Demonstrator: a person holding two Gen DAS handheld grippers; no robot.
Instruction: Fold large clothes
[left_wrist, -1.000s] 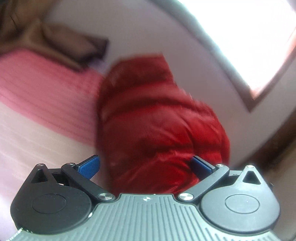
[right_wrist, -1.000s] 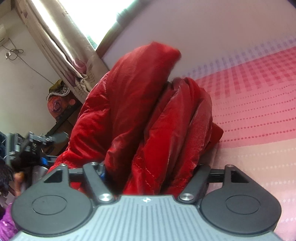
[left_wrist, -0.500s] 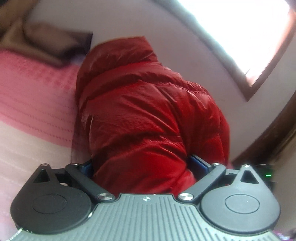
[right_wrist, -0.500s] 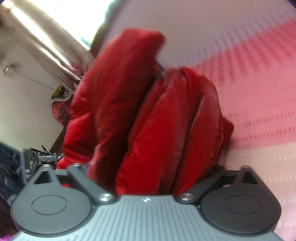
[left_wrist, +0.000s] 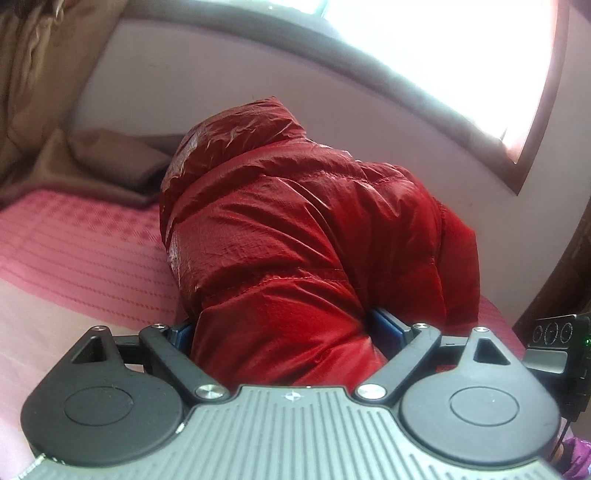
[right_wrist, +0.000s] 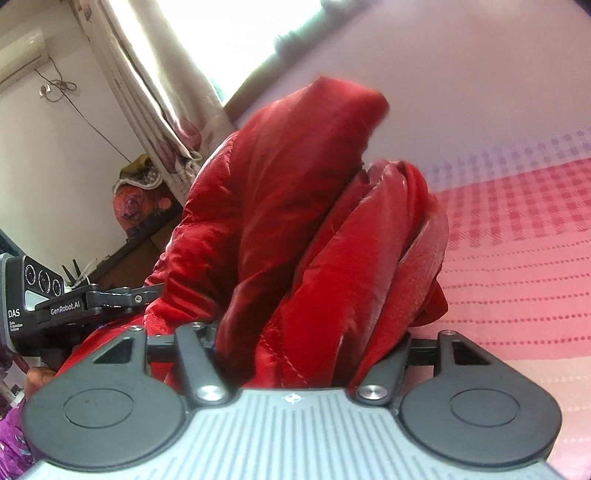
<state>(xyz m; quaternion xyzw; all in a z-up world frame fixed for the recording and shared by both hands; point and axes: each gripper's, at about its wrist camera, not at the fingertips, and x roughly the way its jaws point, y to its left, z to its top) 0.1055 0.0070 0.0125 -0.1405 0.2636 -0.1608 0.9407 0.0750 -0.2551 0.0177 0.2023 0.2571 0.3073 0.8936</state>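
1. The red puffer jacket is bunched into a thick, upright bundle over the pink patterned bedspread, and both tongs grip it from the near side.
2. The left gripper has its blue pads pressed into either side of a wide wad of jacket, so the jaws stand fairly far apart but clamped on the cloth.
3. The right gripper likewise bites several stacked layers of the jacket; its fingertips are buried in the fabric.
4. To the right of the bundle in the right wrist view, the bedspread lies flat and open up to the pale wall.
5. A brown blanket sits heaped at the far edge of the bed, just behind the jacket.
6. Only the right wrist view shows the curtain and, at its left, the other gripper's body; only the left wrist view shows the window frame.
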